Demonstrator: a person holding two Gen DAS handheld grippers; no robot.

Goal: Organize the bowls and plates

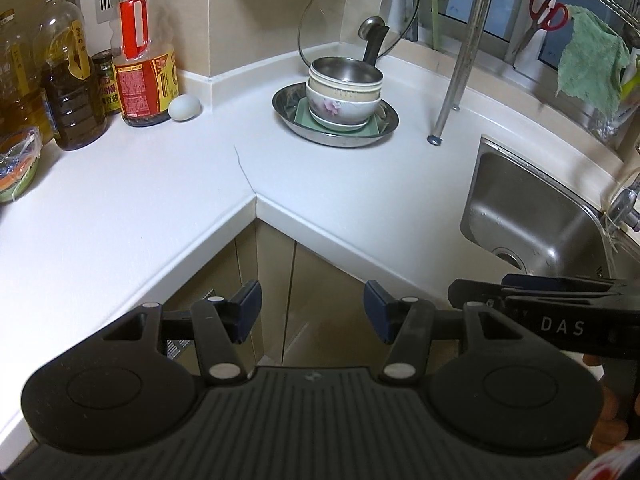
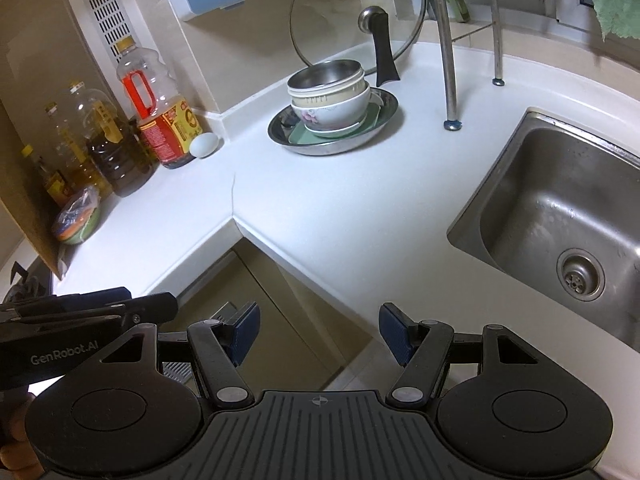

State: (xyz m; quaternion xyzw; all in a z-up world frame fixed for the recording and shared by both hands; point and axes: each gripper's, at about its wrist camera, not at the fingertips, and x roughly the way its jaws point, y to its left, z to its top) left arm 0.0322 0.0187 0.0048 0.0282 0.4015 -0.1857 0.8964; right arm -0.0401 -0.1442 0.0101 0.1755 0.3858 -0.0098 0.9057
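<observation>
A stack of dishes stands in the far corner of the white counter (image 1: 320, 184). A wide steel plate (image 1: 286, 106) holds a green square plate (image 1: 303, 114), a white plate, a flowered bowl (image 1: 340, 108), a cream bowl (image 1: 340, 85) and a steel bowl (image 1: 346, 69) on top. The stack also shows in the right wrist view (image 2: 332, 114). My left gripper (image 1: 312, 312) is open and empty, held off the counter's front edge. My right gripper (image 2: 318, 330) is open and empty beside it, and its side shows in the left wrist view (image 1: 540, 304).
A glass pot lid (image 1: 360, 12) leans on the wall behind the stack. Oil and sauce bottles (image 1: 144, 68) and an egg (image 1: 184, 107) stand at the left. A steel sink (image 1: 532, 212) is at the right, with a rack leg (image 1: 436, 136) near it.
</observation>
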